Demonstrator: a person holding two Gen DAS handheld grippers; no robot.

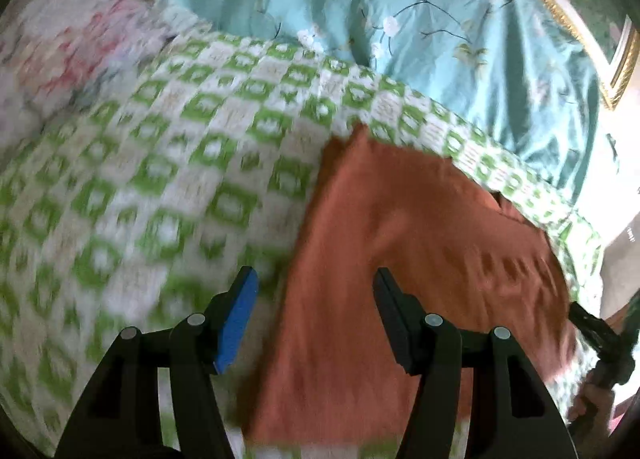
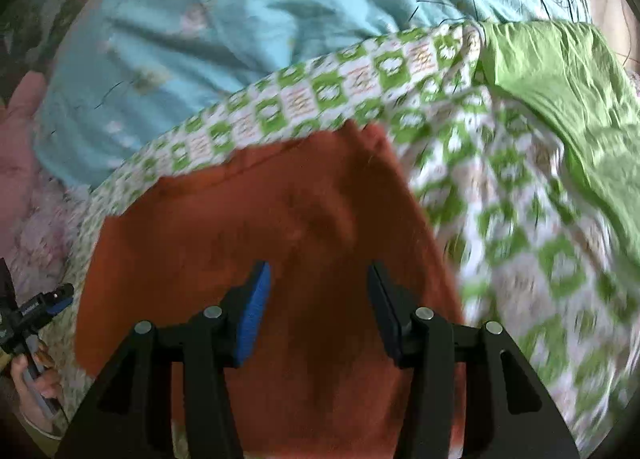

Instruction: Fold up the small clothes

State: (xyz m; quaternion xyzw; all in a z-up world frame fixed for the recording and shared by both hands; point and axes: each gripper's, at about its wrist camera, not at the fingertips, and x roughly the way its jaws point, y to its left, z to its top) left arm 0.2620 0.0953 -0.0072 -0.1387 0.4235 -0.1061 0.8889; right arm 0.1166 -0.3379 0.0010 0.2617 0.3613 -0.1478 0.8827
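I see both the left gripper [image 1: 316,299] and right gripper [image 2: 318,295] spread wide, empty, above the rust cloth [image 2: 256,227] on my checked bedspread [image 1: 168,163].

A home bedroom, a bed spread with a green-and-white checked quilt [image 1: 192,163], a turquoise floral duvet [image 1: 420,11] heaped along its far edge, a pink flowered cover [image 1: 68,43], a gilt-edged frame [image 1: 560,15] behind
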